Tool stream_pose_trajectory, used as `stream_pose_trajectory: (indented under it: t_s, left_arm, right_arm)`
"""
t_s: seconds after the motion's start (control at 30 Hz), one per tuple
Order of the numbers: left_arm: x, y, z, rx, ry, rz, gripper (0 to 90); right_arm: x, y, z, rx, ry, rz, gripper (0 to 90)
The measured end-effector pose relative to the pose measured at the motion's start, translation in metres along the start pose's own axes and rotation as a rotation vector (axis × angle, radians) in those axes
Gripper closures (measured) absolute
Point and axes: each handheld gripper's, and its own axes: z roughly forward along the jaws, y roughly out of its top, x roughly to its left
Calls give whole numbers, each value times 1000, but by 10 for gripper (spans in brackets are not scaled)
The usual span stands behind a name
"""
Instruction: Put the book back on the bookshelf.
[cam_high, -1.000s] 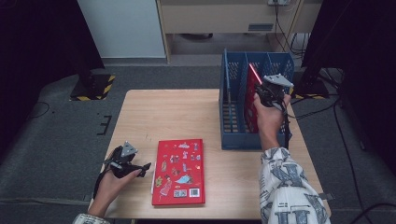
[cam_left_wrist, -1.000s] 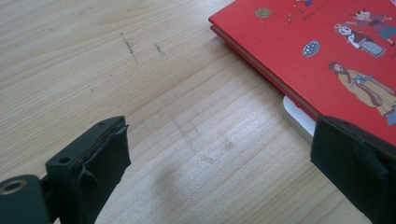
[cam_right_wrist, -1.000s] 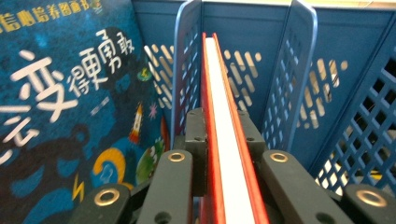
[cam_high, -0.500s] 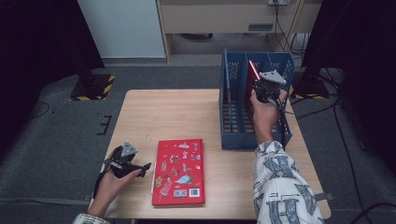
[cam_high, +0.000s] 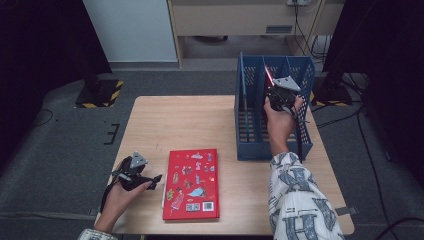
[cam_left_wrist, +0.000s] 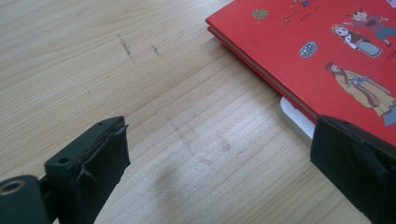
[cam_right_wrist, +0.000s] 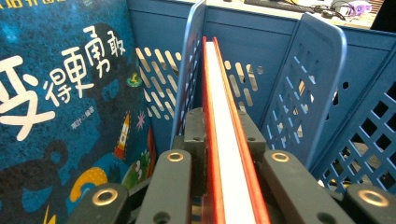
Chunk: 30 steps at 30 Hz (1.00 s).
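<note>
My right gripper (cam_high: 274, 89) is shut on a thin red book (cam_high: 268, 74), held on edge over the blue file rack (cam_high: 260, 150). In the right gripper view the book's white page edge (cam_right_wrist: 223, 116) runs between the jaws and points into the slot between two blue dividers (cam_right_wrist: 308, 74). A blue picture book (cam_right_wrist: 70, 93) stands in the slot to the left. My left gripper (cam_high: 152, 181) rests open on the table beside a flat red book (cam_high: 192, 182). In the left gripper view only bare wood lies between its jaws (cam_left_wrist: 219, 154), the right jaw sits at the red book's (cam_left_wrist: 327, 51) corner.
The wooden table (cam_high: 190, 125) carries the rack at its right side. A white edge (cam_left_wrist: 294, 122) sticks out from under the flat red book. Grey floor surrounds the table, with cables (cam_high: 370, 150) to the right.
The right gripper with the thin red book has shifted slightly left over the rack. The left gripper has stayed still.
</note>
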Motion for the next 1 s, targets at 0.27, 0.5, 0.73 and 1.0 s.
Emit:
stream_pose_trajectory:
  t_s: [0.27,0.5,0.73,1.0]
  left_arm:
    - [0,0,0,0,0,2,37]
    - [0,0,0,4,1,4,38]
    - [-1,0,0,4,2,4,37]
    - [-1,1,0,1,2,2,38]
  right_arm:
    - [6,-1,1,-4,-2,0,773]
    - [5,-1,-1,-9,12,3,737]
    - [8,0,-3,-14,15,-10,643]
    - [8,0,-5,-12,24,-6,537]
